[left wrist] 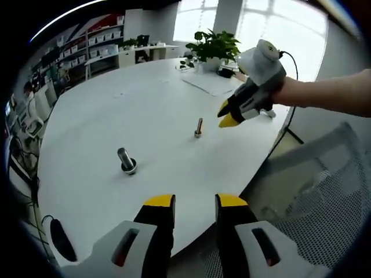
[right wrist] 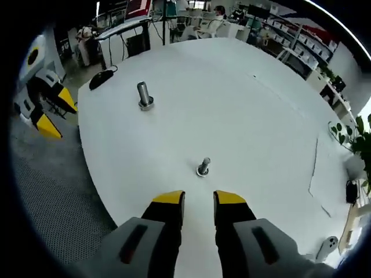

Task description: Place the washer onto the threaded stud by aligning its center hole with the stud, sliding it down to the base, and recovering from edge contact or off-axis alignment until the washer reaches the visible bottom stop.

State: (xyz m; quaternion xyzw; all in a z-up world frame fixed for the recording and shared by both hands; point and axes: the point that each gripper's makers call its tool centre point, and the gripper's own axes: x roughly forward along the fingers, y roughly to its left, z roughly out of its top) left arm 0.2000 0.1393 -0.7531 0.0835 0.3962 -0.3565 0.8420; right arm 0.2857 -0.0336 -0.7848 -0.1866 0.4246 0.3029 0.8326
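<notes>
Two metal studs stand upright on the round white table [left wrist: 116, 110]. The thicker stud [left wrist: 126, 160] [right wrist: 144, 95] has a wide ring at its foot. The thinner stud [left wrist: 198, 128] [right wrist: 203, 167] also shows a ring at its base; whether either ring is the washer I cannot tell. My left gripper [left wrist: 195, 202] [right wrist: 55, 113] hovers off the table's near edge, open, with nothing between its yellow-tipped fingers. My right gripper [right wrist: 199, 200] [left wrist: 227, 116] hangs over the table just short of the thinner stud, jaws apart and holding nothing.
A black mouse [right wrist: 101, 78] [left wrist: 61, 240] lies at the table's edge. A potted plant [left wrist: 214, 45] and a paper sheet [left wrist: 211, 84] sit at the far side. A mesh chair [left wrist: 324, 191] stands beside the table. Shelves and desks line the room.
</notes>
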